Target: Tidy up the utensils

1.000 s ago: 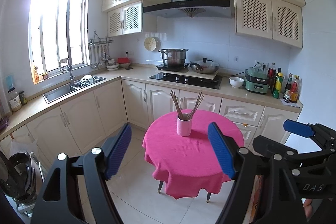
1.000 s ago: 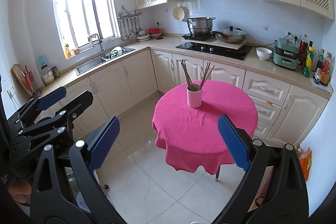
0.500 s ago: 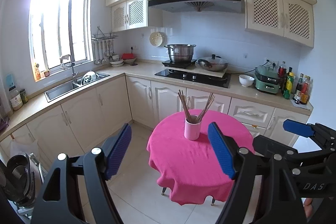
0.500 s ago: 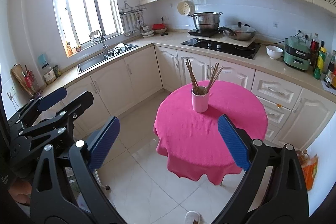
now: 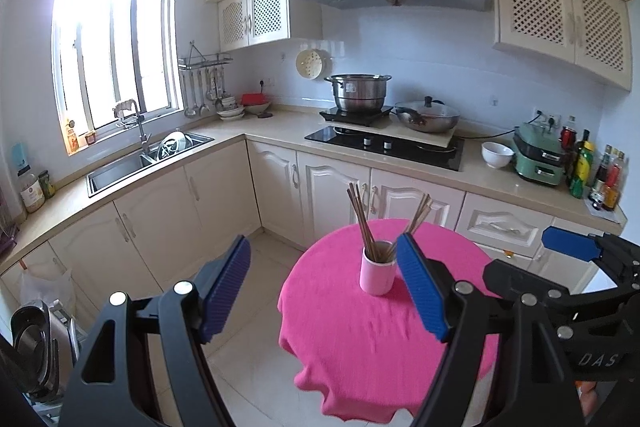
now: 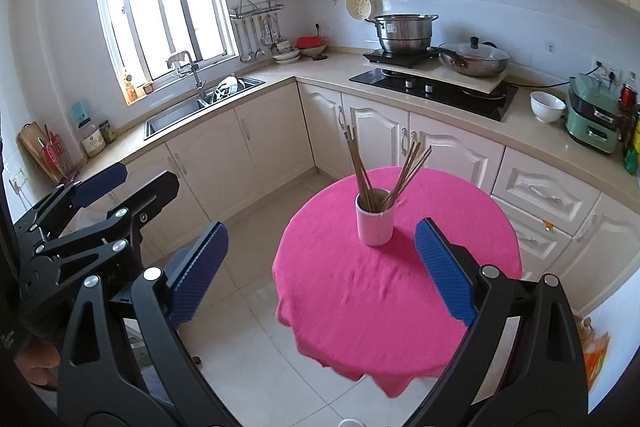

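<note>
Chopsticks (image 6: 362, 167) standing in cup (image 6: 374, 221), ahead of both grippers, left (image 5: 326, 285) and right (image 6: 322, 269), each gaping apart, holding nothing.

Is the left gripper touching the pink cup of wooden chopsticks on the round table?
Apart. The right wrist view shows the left gripper open, off beside the table, far from the pink cup.

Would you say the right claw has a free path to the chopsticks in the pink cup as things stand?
Probably yes: the right claw is open and empty, the chopsticks stand above the pink cup, and only bare tablecloth lies between.
</note>
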A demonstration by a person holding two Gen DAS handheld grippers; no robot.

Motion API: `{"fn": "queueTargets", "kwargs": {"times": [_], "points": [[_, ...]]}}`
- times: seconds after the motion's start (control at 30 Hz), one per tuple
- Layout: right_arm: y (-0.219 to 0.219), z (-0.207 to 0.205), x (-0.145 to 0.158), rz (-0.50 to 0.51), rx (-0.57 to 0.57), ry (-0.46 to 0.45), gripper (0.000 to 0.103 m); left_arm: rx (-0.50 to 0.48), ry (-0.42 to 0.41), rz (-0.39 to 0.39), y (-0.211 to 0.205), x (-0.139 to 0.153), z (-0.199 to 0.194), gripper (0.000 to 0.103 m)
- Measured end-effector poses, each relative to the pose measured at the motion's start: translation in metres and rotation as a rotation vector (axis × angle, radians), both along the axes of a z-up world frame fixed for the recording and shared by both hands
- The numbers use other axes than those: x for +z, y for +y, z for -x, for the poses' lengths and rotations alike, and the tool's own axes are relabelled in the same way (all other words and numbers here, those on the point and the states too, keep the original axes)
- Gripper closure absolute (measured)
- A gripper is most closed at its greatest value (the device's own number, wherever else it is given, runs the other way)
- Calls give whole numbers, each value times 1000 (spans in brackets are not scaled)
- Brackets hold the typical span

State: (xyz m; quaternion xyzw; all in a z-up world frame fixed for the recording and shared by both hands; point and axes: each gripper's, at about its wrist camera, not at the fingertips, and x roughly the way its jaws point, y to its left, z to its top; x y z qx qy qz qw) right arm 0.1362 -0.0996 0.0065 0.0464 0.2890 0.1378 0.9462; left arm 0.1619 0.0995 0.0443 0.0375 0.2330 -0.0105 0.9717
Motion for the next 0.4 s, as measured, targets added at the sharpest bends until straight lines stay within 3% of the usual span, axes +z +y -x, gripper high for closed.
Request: {"fn": "queueTargets", "kwargs": {"times": [0.2,0.4], "points": [[-16,-48,-6,2,26,11,10,37,-12,-19,-20,-6,-41,29],[-32,-86,-24,3,14,56,10,40,53,-7,-32,-26,-83,29]]}}
